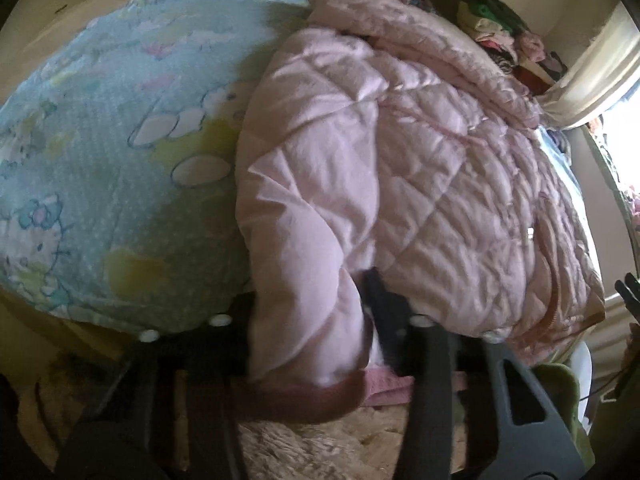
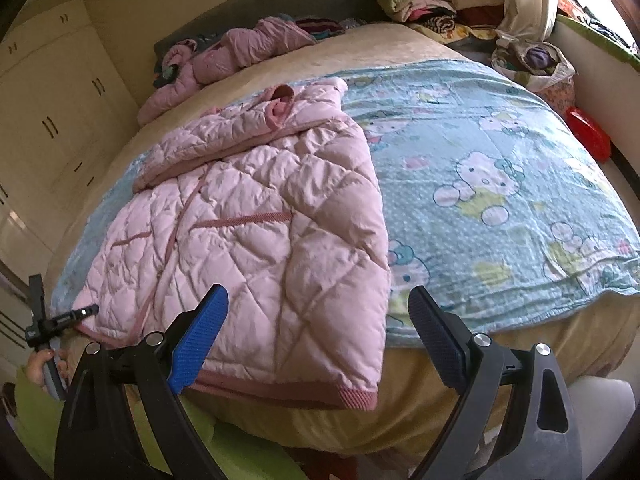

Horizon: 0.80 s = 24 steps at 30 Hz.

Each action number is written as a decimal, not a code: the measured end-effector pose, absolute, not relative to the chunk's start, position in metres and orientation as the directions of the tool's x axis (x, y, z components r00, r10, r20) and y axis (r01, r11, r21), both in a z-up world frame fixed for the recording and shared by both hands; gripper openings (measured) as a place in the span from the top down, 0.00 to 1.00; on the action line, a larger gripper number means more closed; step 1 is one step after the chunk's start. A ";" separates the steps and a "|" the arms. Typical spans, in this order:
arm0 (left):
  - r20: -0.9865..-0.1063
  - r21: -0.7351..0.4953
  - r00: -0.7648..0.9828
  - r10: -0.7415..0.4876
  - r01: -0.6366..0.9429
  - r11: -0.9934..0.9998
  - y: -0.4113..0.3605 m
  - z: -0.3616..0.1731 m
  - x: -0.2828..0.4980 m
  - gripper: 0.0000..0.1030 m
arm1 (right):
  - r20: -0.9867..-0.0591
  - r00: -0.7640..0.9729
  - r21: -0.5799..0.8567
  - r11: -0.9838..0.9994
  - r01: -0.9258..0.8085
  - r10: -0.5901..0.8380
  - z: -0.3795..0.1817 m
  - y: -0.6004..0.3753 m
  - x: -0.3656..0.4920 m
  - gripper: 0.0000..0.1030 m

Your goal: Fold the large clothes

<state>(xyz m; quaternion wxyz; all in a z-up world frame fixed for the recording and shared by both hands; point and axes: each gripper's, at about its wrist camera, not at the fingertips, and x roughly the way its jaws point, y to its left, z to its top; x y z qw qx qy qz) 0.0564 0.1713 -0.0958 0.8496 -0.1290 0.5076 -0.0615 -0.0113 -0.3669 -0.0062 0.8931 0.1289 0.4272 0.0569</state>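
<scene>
A pink quilted jacket [image 2: 248, 216] lies on a light blue cartoon-print blanket [image 2: 500, 184] on the bed, its hem at the near edge and one sleeve folded across the top. My right gripper [image 2: 316, 320] is open and empty, hovering just above the jacket's hem. My left gripper [image 2: 60, 320] shows at the far left of the right wrist view, at the jacket's left hem corner. In the left wrist view the jacket [image 1: 400, 168] fills the frame, and a sleeve cuff [image 1: 316, 384] sits between the left gripper's [image 1: 320, 320] fingers, which look shut on it.
A second pink garment [image 2: 224, 56] lies at the head of the bed. Piled clothes [image 2: 432, 0] and a bag [image 2: 536, 64] sit at the far right near the window. A red object [image 2: 588, 136] lies beside the bed. Wardrobe doors [image 2: 52, 120] stand to the left.
</scene>
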 end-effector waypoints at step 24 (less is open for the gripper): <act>-0.800 -0.273 0.553 -0.235 0.013 0.962 0.167 -0.070 0.053 0.79 | -0.832 0.427 0.434 0.896 0.100 0.355 -0.081 -0.374 -0.011 0.51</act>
